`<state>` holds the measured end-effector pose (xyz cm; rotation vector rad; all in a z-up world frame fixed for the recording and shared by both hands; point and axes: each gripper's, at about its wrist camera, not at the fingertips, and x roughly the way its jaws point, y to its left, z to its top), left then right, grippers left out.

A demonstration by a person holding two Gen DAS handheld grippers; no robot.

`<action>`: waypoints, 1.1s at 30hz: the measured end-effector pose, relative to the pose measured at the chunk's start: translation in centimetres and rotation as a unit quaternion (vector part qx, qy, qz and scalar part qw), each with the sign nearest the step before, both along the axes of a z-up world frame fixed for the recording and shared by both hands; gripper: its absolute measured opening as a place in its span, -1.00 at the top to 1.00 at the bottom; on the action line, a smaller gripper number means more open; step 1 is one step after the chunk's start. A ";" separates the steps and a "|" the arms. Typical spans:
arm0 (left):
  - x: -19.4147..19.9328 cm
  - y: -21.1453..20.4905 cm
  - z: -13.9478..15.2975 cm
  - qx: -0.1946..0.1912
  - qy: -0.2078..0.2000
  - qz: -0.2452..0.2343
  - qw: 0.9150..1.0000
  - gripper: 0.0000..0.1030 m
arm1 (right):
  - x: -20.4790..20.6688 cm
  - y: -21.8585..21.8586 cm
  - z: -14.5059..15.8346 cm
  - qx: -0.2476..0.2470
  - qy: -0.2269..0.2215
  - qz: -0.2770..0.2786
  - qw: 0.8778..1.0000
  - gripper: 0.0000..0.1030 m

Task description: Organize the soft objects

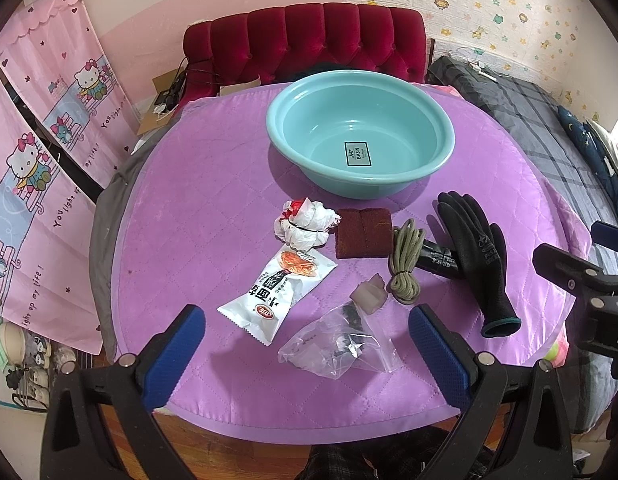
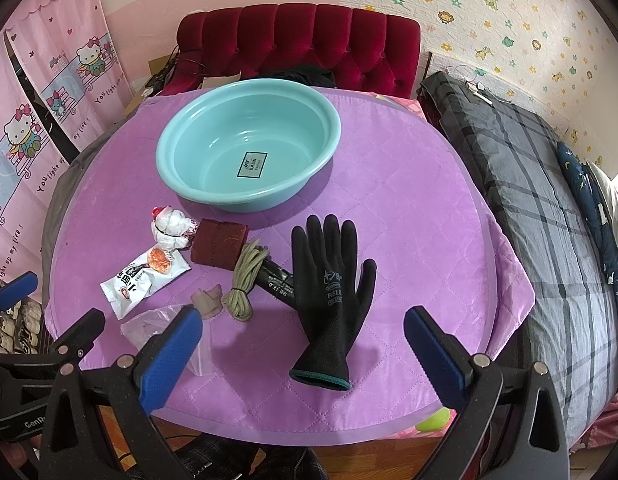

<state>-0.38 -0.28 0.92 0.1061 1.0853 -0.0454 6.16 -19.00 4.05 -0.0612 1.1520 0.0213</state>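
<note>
A teal basin (image 1: 441, 136) (image 2: 329, 120) stands empty at the back of the purple table. In front of it lie a crumpled white bag (image 1: 305, 224) (image 2: 171, 228), a dark red sponge (image 1: 363, 238) (image 2: 217, 246), a coiled khaki cord (image 1: 405, 266) (image 2: 247, 276), a black tube (image 1: 439, 260) (image 2: 275, 282), a black glove (image 1: 479, 256) (image 2: 331, 288), a white snack packet (image 1: 277, 292) (image 2: 143, 276), a small pale lump (image 1: 371, 294) (image 2: 207, 298) and a clear plastic bag (image 1: 341, 344) (image 2: 149, 326). My left gripper (image 1: 307, 350) is open above the clear bag. My right gripper (image 2: 303, 354) is open above the glove's cuff.
A red tufted chair (image 1: 309, 40) stands behind the table. A bed with a grey plaid cover (image 2: 529, 200) runs along the right. Pink cartoon curtains (image 1: 37, 160) hang at the left. A green ball (image 2: 433, 420) lies under the table's front right edge.
</note>
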 end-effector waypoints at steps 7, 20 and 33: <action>0.2 0.6 -0.6 -0.005 0.006 0.012 1.000 -1.00 | 0.4 -0.4 -0.5 0.001 0.002 -0.004 1.000 -0.99; 1.2 3.3 -2.9 -0.009 0.010 0.030 0.999 -1.00 | 1.2 -2.1 -2.4 0.000 0.014 -0.016 1.000 -0.99; 4.1 4.2 -6.9 0.004 0.009 0.019 1.000 -1.00 | 3.0 -4.7 -5.9 -0.003 0.044 -0.023 0.999 -0.99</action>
